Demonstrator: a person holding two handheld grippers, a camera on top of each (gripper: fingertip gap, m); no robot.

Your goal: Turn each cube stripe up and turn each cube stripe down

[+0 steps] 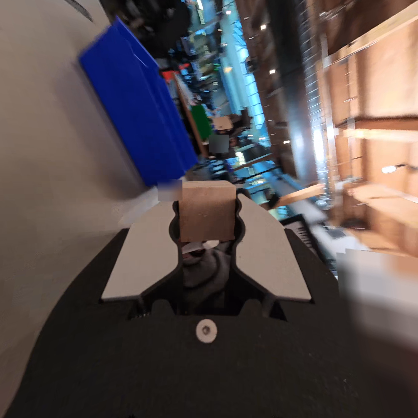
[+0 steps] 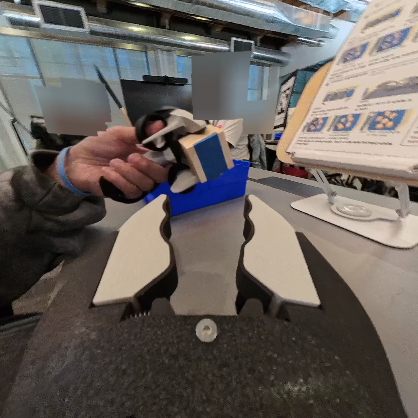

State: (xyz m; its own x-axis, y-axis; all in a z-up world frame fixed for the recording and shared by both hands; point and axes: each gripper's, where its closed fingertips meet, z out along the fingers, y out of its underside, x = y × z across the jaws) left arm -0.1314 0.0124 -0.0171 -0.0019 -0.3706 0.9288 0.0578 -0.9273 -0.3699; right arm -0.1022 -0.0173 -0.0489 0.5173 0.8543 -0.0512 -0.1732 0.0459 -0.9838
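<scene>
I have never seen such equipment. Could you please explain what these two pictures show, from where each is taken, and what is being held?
A person holds one hand-held gripper in each hand, with a camera on each looking along its fingers. The left camera shows the left gripper shut on a wooden cube, lifted in the air. The right camera shows the right gripper open and empty above the grey table. It also sees the person's hand, the cube's blue stripe, a blue bin and an instruction sheet on a white stand.
</scene>
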